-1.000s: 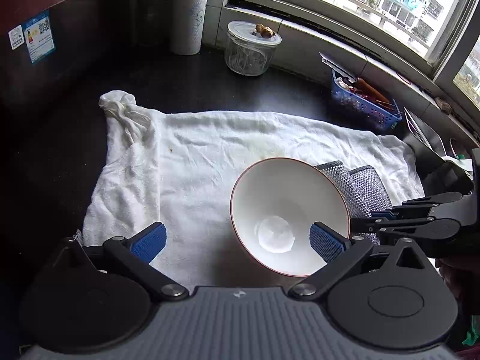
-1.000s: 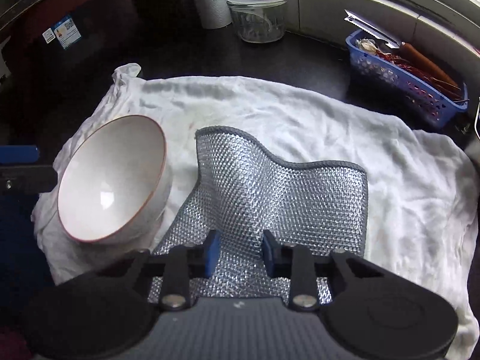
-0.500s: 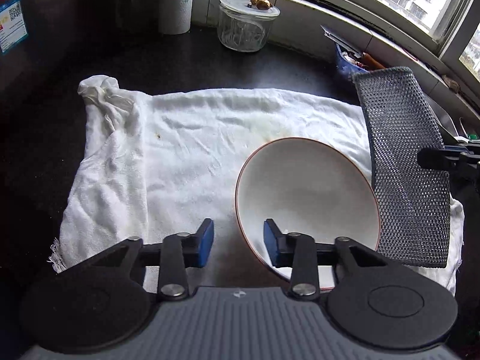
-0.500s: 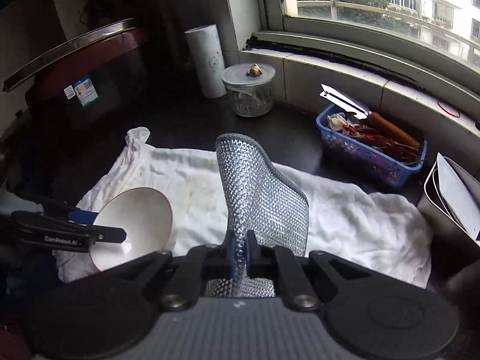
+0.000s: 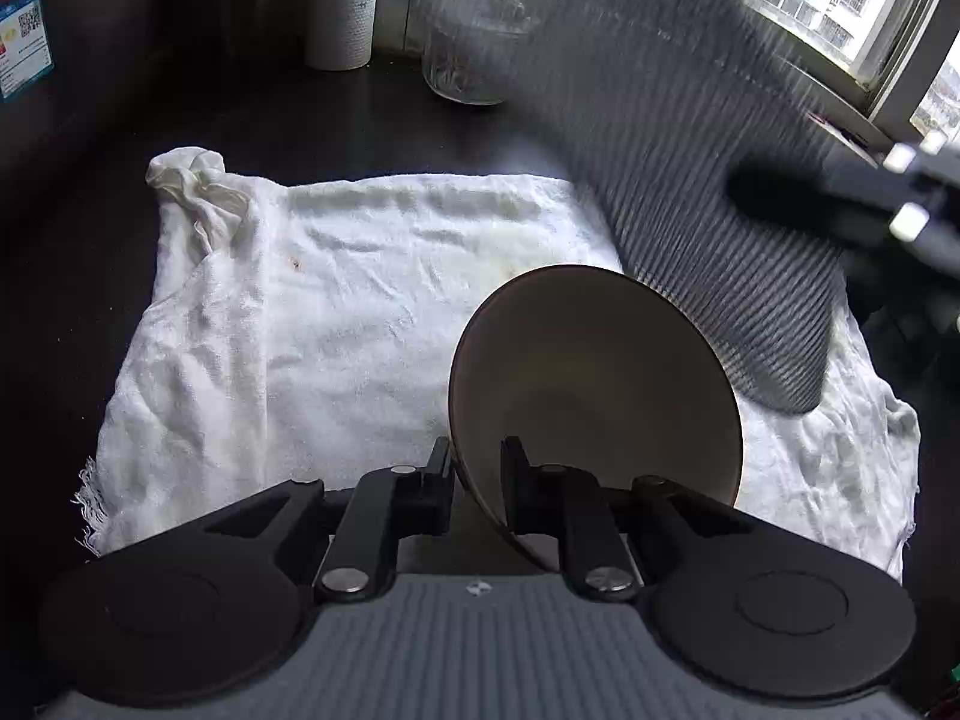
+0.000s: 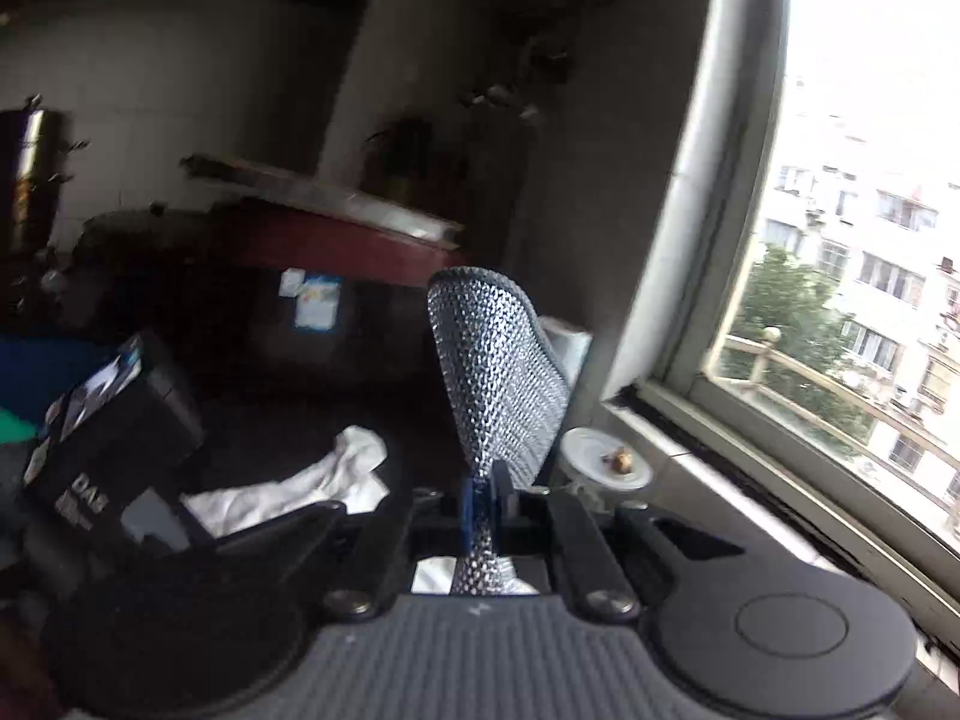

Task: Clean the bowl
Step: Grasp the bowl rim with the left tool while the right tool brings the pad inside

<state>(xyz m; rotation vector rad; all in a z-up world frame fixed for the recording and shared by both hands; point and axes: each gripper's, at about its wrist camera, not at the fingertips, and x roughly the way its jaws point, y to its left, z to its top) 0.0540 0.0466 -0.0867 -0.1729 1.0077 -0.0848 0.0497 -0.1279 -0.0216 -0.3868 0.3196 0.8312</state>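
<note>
"DAS" in white letters on black box (image 6: 108, 438), sticker (image 5: 23, 42) with QR code, print unreadable

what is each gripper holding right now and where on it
The left gripper is closing on the bowl at its near rim. The right gripper pinches the mesh scrubbing cloth near its lower edge.

mesh scrubbing cloth (image 5: 690, 168) motion-blurred upper right, glass jar (image 5: 462, 69) mostly hidden behind it, paper roll (image 5: 342, 0) cut off at top edge

White towel (image 5: 360, 312), silver mesh scouring cloth (image 6: 498, 372), shadowed brownish bowl (image 5: 594, 384), blue-stickered dark cabinet (image 5: 24, 42)
</note>
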